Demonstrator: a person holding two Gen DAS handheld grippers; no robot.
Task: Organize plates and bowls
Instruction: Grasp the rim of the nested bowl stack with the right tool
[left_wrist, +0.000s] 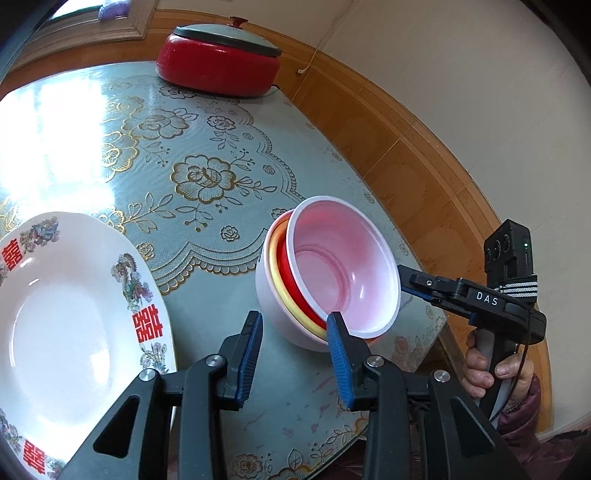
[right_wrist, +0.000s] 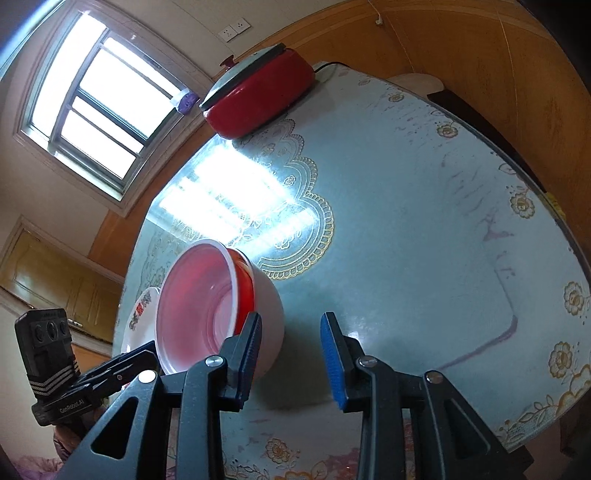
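In the left wrist view, the left gripper (left_wrist: 293, 334) hangs above a round table covered with a pale blue-green cloth patterned with gold flowers (left_wrist: 207, 177); its blue-padded jaws stand apart with only the cloth showing between them, and the right-hand pad sits just in front of the near rim of a nested stack of bowls (left_wrist: 332, 273). That stack lies near the table's right edge: a white outer bowl, then a yellow and a red rim, and on top a pink-tinted translucent plastic bowl tilted so that it opens toward the camera. The right gripper (left_wrist: 402, 282) comes in from the right, its tips at the pink bowl's far rim; whether they touch it I cannot tell from here. A hand (left_wrist: 480, 373) in a purple sleeve grips its handle. A wide white porcelain plate with red double-happiness characters and bird motifs (left_wrist: 74, 325) lies to the left, apart from the bowls. A red electric pan with a grey-green lid (left_wrist: 218, 62) stands at the table's far side. In the right wrist view, the right gripper's jaws are parted with bare cloth between them; the left finger (right_wrist: 249, 354) overlaps the stack's white wall in the picture. The plate's edge shows behind the bowls, and a bright window lies upper left.
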